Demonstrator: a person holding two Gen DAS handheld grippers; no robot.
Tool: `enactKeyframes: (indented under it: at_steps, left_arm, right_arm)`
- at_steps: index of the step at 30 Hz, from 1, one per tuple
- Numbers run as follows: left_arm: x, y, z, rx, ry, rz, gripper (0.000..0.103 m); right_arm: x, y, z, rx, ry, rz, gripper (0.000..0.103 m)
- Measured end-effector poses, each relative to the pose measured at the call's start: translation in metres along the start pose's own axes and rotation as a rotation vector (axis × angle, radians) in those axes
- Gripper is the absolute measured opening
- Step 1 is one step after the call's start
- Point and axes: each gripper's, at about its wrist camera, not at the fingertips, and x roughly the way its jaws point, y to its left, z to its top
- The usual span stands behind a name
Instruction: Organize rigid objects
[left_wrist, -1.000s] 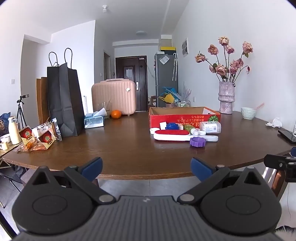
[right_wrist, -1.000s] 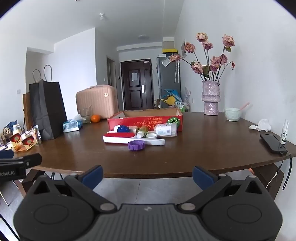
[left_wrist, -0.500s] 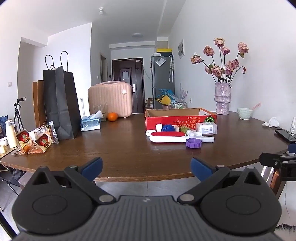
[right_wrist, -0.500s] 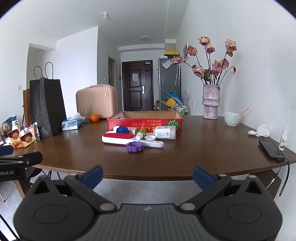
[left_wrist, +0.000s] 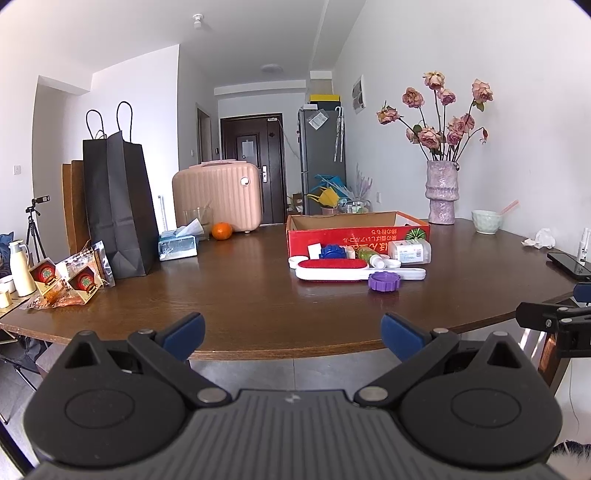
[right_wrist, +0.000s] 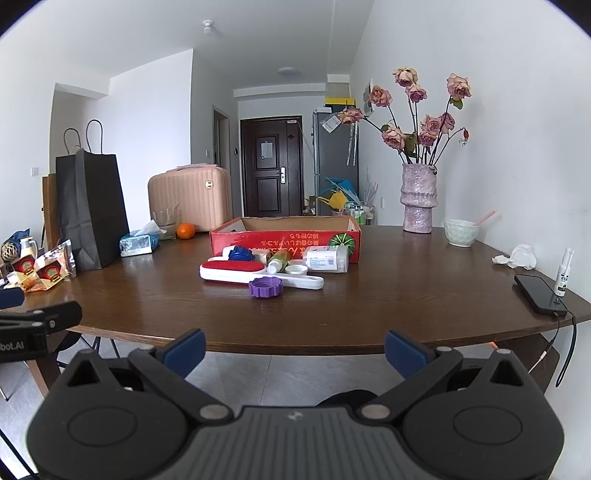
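Since a second ago both views have shifted only slightly, and the clutter on the table sits unchanged. Both the left gripper (left_wrist: 291, 332) and the right gripper (right_wrist: 293, 347) hang short of the near edge of the brown wooden table (right_wrist: 406, 295), jaws spread wide and holding nothing.

Mid-table stands an open red cardboard box (right_wrist: 284, 240). Against its near wall lie a white brush with a red pad (right_wrist: 236, 271), a purple ridged lid (right_wrist: 265, 287), a blue cap (right_wrist: 240, 254), a green bottle (right_wrist: 279, 260) on its side and a clear labelled container (right_wrist: 327, 258). Left of the box are an orange (right_wrist: 185, 230), a tissue pack (right_wrist: 139, 243), a pink suitcase (right_wrist: 190, 197) and a black paper bag (right_wrist: 90, 210). Right of the box stand a vase of pink roses (right_wrist: 419, 199), a pale bowl (right_wrist: 461, 232) and a phone (right_wrist: 537, 293). Beyond it a hallway leads to a dark door (right_wrist: 271, 166) beside a grey fridge (right_wrist: 334, 147).
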Motion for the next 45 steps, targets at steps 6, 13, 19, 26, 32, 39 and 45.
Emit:
enactKeyframes:
  at_steps: [6, 13, 19, 26, 32, 39, 45]
  left_arm:
    - [-0.0005, 0.0006, 0.0000, -0.001, -0.006, 0.002, 0.103]
    - [-0.0017, 0.0003, 0.0002, 0.007, -0.010, -0.002, 0.103]
    - [-0.0033, -0.0003, -0.0002, 0.008, -0.010, -0.002, 0.103]
    - [-0.0025, -0.0010, -0.0004, 0.010, -0.008, -0.002, 0.103]
    - [-0.0022, -0.0012, -0.0002, 0.009, -0.008, -0.003, 0.103]
    - [-0.0010, -0.0010, -0.0006, 0.013, -0.011, -0.004, 0.103]
    - [-0.0014, -0.0026, -0.0011, 0.019, -0.012, -0.008, 0.103]
  right_arm:
    - [-0.0009, 0.0008, 0.0000, -0.005, -0.003, -0.007, 0.103]
    - [-0.0023, -0.0006, 0.0008, 0.002, -0.014, -0.004, 0.103]
    - [-0.0030, -0.0003, 0.0000, 0.005, -0.014, -0.002, 0.103]
    - [-0.0021, 0.0009, 0.0002, 0.008, -0.009, -0.002, 0.103]
    - [-0.0016, 0.0009, 0.0004, 0.006, -0.008, -0.004, 0.103]
    - [-0.0015, -0.0009, -0.0001, 0.011, -0.013, -0.005, 0.103]
    - [-0.0022, -0.0007, -0.0012, 0.011, -0.013, -0.002, 0.103]
